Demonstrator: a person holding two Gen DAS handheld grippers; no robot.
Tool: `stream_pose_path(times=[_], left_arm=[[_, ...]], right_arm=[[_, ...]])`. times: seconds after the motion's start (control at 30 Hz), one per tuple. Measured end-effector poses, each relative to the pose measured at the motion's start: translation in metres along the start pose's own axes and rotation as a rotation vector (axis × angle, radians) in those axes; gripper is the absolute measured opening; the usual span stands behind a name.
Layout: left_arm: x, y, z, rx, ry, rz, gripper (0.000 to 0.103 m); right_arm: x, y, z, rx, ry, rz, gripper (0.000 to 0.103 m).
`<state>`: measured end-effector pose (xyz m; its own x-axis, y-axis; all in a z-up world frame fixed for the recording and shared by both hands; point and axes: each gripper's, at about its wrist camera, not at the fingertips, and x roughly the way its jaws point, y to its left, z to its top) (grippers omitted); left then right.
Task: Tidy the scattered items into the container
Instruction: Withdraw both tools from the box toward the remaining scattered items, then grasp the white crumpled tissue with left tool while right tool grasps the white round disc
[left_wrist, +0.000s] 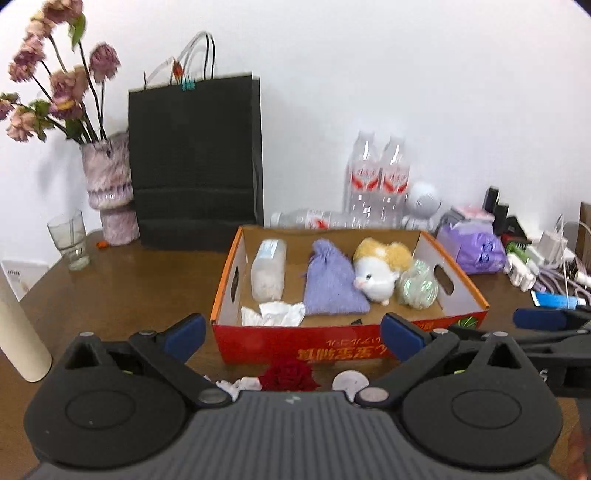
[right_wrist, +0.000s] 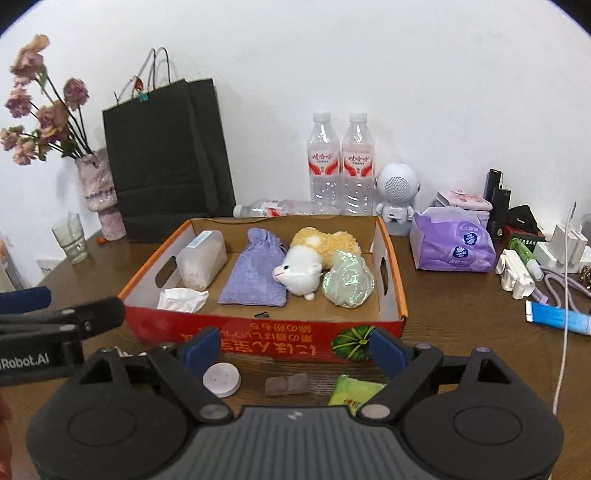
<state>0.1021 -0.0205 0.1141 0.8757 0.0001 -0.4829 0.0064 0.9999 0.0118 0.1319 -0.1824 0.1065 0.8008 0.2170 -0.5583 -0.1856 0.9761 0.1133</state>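
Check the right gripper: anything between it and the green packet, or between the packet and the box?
Nothing visible blocks the right gripper: its jaws are open and the green packet lies just below them on the table. The near wall of the box stands between the packet and the inside, so the packet likely has to be lifted over it.

An open red-and-orange cardboard box (right_wrist: 266, 341) is sitting on a brown table. Inside are lying a clear plastic jar (right_wrist: 201, 264), crumpled tissue (right_wrist: 181, 299), a purple drawstring pouch (right_wrist: 255, 273), a white-and-tan plush toy (right_wrist: 306, 264) and an iridescent wrapped bundle (right_wrist: 347, 282). In front of the box are lying a white disc (right_wrist: 221, 379), a brown lump (right_wrist: 287, 384), a green packet (right_wrist: 352, 393) and a dark red rose (left_wrist: 289, 376).
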Motion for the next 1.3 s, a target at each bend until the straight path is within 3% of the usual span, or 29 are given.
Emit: stream_pose_path(times=[0.3, 0.53, 0.77, 0.9, 1.0, 1.17, 1.3], left_arm=[[-0.010, -0.005, -0.033, -0.012, -0.078, 0.007, 0.103], [-0.038, -0.011, -0.066, 0.045, -0.112, 0.015, 0.103], [-0.079, 0.003, -0.122, 0.012, -0.088, -0.024, 0.103], [-0.097, 0.013, -0.157, 0.002, -0.006, -0.028, 0.103], [-0.116, 0.017, -0.173, 0.000, -0.014, -0.013, 0.103], [-0.135, 0.011, -0.189, 0.030, -0.018, 0.015, 0.103], [-0.132, 0.007, -0.189, 0.028, -0.002, 0.016, 0.103]], right_arm=[[-0.008, -0.002, -0.030, 0.020, -0.081, 0.005, 0.088], [-0.032, -0.009, -0.065, 0.045, -0.112, 0.029, 0.093], [-0.072, -0.019, -0.113, 0.137, -0.098, 0.076, 0.093], [-0.095, -0.015, -0.142, 0.116, -0.072, 0.075, 0.094], [-0.109, -0.013, -0.166, 0.102, -0.068, 0.069, 0.094], [-0.129, -0.004, -0.193, 0.027, -0.087, 0.026, 0.094], [-0.131, 0.001, -0.200, 0.020, -0.072, 0.042, 0.094]])
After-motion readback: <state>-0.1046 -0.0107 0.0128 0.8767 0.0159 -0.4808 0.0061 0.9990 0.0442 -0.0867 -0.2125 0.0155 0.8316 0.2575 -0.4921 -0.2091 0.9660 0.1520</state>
